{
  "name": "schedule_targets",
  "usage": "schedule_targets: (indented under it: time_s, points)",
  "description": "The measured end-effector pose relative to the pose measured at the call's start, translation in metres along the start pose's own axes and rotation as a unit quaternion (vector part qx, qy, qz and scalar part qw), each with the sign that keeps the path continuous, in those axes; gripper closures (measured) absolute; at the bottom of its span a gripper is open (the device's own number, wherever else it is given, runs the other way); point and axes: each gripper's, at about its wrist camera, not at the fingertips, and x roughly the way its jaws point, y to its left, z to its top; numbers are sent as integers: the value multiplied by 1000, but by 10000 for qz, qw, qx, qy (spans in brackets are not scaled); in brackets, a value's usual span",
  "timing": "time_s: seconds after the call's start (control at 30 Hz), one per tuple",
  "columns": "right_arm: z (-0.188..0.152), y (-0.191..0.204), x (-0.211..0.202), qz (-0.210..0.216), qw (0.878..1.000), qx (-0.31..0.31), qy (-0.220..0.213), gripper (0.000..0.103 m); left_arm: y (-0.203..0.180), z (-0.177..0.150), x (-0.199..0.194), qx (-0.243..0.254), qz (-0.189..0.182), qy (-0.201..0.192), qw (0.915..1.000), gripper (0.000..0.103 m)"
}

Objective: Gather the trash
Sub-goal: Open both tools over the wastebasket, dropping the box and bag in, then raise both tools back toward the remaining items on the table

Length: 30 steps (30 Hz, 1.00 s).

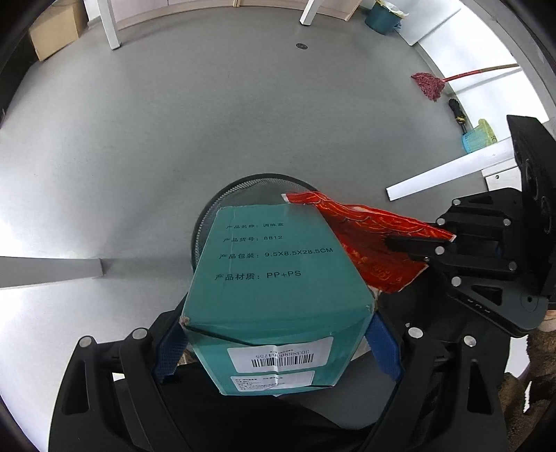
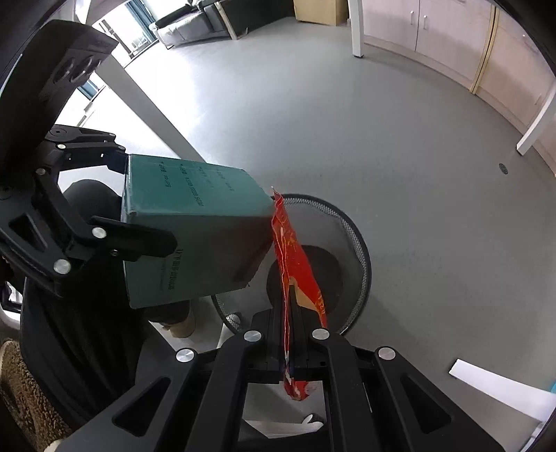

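A teal cardboard box (image 1: 274, 271) with printed text and a barcode label is clamped between the blue pads (image 1: 384, 344) of my left gripper (image 1: 278, 347), which is shut on its sides. The box hangs tilted over a black mesh wastebasket (image 1: 239, 189) on the grey floor. My right gripper (image 2: 289, 309) is shut on a flat red snack wrapper (image 2: 290, 250), held edge-up above the wastebasket (image 2: 361, 264). In the right wrist view the teal box (image 2: 194, 229) and left gripper (image 2: 139, 201) sit just left of the wrapper. The red wrapper (image 1: 368, 229) touches the box's right edge.
A red mop (image 1: 429, 85), a blue-green bin (image 1: 382, 17), a small blue basket (image 1: 477, 139) and a white board (image 1: 448, 170) stand at the right. A cardboard carton (image 1: 55, 31) and white table legs (image 1: 111, 27) are far back. A person's dark trousers and shoe (image 2: 180, 327) are beside the wastebasket.
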Motion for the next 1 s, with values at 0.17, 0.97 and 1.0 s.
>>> schedule_targets:
  time_s: [0.17, 0.97, 1.0]
  points:
    - [6, -2, 0, -26, 10000, -1, 11, 87, 5, 3, 12, 80, -6, 184, 9998, 16]
    - [1, 9, -48, -656, 9975, -188, -172, 3, -27, -13, -36, 815, -37, -532, 9952, 4]
    - [0, 12, -55, -786, 9964, -245, -205, 3, -29, -15, -42, 825, 13, -633, 9946, 4]
